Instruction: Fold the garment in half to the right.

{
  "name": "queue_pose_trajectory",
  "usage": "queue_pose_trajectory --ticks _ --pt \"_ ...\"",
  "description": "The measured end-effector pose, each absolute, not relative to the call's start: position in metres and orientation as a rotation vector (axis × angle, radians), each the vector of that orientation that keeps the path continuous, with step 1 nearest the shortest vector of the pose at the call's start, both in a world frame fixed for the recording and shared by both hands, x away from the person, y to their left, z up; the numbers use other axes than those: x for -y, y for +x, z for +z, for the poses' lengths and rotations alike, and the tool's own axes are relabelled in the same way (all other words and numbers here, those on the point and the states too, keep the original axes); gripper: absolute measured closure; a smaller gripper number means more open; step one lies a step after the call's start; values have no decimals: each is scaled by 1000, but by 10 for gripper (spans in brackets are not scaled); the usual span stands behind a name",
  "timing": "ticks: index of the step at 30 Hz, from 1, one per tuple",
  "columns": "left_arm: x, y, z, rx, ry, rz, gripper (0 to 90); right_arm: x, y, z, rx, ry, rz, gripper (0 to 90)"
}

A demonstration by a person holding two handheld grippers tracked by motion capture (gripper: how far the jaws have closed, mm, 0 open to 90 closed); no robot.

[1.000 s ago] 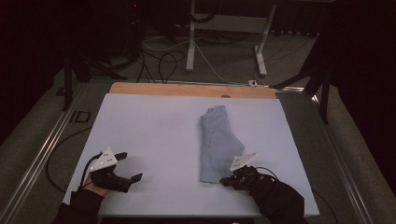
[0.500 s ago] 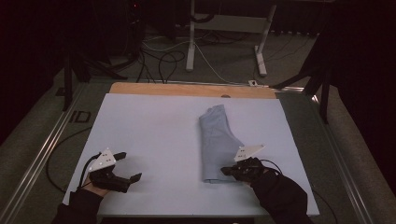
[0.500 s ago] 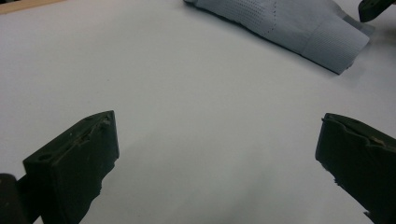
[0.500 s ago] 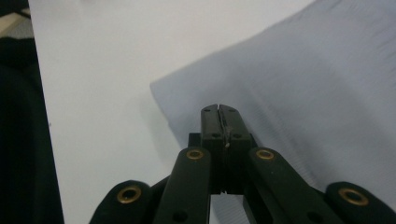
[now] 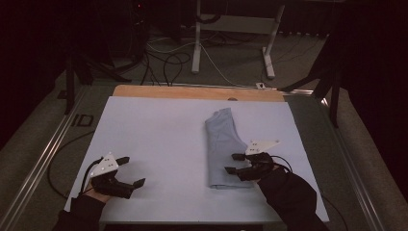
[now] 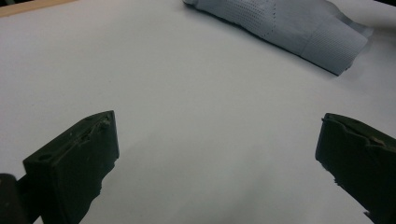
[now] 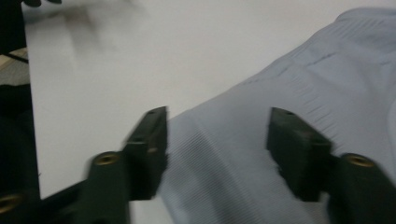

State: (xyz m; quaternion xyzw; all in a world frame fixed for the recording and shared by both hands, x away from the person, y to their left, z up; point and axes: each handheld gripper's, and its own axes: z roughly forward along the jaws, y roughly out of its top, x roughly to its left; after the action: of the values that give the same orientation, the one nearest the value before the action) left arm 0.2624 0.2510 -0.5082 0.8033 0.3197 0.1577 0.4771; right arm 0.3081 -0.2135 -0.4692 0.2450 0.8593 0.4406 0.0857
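The desk [image 5: 159, 134] carried a white sheet, with a strip of bare wood along its far edge. A folded pale blue garment [image 5: 225, 144] lay right of centre, running from far to near. The right tool [image 5: 233, 163] hovered over the garment's near end, jaws spread wide with cloth between them. The left tool [image 5: 129, 171] sat near the front left corner, jaws wide apart over bare sheet.

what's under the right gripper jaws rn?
The near end of the folded light-blue garment lies under the open right gripper, on the white table cover. The cover beneath the cloth is hidden, so contact cannot be told.
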Motion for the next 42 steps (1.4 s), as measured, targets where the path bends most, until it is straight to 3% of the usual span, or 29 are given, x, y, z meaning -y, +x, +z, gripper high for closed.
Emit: queue_pose_trajectory --ticks 5,8,42 --pt "-251 262 -508 -777 1965 384 7 214 318 -468 -2559 756 1347 127" --pt "-251 262 -508 -775 1967 385 7 215 325 -467 -2575 767 1379 90" --pt "-254 263 -507 -790 1943 369 7 270 324 -482 -2341 927 1311 90"
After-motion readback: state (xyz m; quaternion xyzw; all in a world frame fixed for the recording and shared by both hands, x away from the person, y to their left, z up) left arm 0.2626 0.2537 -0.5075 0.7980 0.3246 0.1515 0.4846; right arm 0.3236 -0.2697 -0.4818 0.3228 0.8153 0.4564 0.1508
